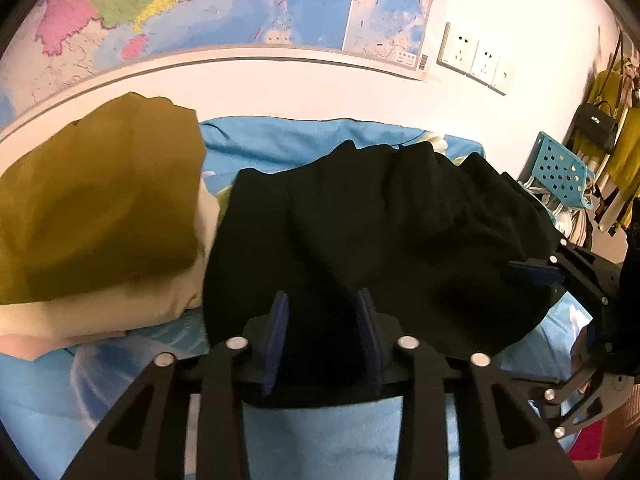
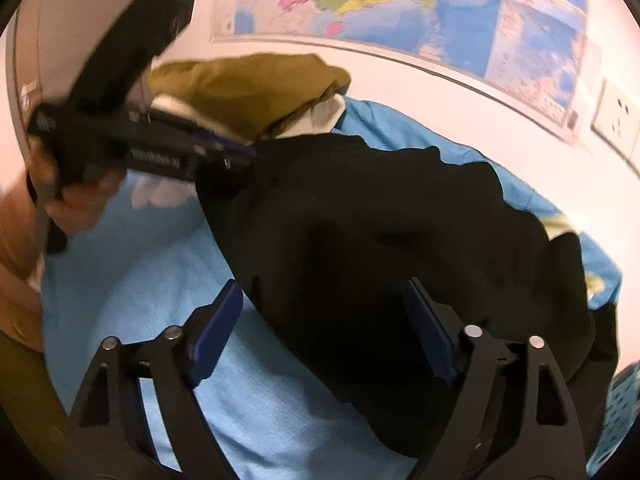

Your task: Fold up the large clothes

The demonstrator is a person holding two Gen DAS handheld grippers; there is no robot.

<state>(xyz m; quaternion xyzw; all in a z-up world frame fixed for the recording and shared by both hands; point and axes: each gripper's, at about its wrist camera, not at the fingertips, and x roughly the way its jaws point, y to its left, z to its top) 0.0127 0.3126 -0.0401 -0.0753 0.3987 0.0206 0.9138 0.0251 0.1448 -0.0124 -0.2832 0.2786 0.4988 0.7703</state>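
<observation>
Wall map [image 2: 400, 4] motion-blurred, black garment [image 1: 380, 232] hides left tongs' [image 1: 323, 336] pad tips, basket [image 2: 624, 412] cut off

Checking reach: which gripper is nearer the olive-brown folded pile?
Left. The left gripper sits over the black garment's near edge, right beside the olive-brown pile. The right gripper is at the garment's opposite side, farther away.

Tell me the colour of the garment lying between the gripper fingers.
Black. The garment shows best in the left wrist view, against the light blue bedsheet.
</observation>
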